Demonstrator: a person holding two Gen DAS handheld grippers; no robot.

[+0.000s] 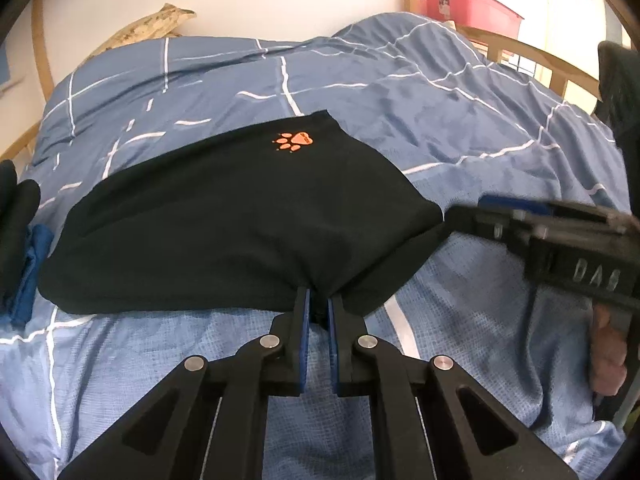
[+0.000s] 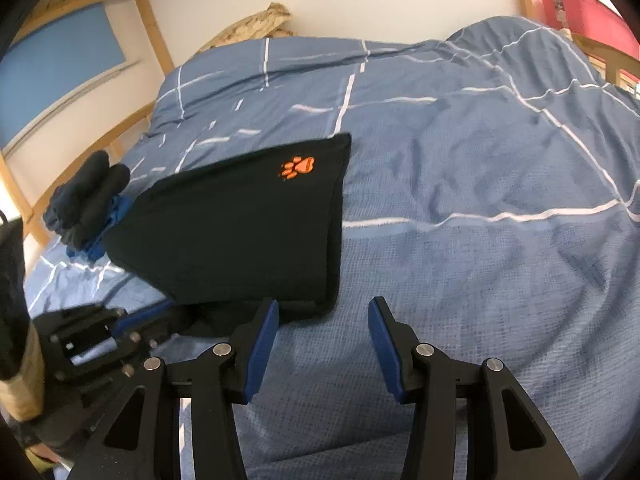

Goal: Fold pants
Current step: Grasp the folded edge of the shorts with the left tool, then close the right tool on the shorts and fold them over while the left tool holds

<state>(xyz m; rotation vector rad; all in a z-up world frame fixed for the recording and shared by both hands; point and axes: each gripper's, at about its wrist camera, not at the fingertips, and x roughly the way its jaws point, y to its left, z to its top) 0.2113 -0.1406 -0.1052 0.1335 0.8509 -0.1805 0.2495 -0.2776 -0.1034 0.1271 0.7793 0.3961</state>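
I see dark rolled clothes (image 2: 86, 200) lying beside the black folded pants (image 1: 224, 216); my left gripper (image 1: 318, 304) pinches their near edge, my right gripper (image 2: 324, 312) is spread.

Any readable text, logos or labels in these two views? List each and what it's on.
"DAG": raised letters on the right gripper body, seen from the left wrist; the last letter is uncertain.
Orange paw print on the black pants: the lettering inside is too small to read.
Label on the red bin: too blurred to read.
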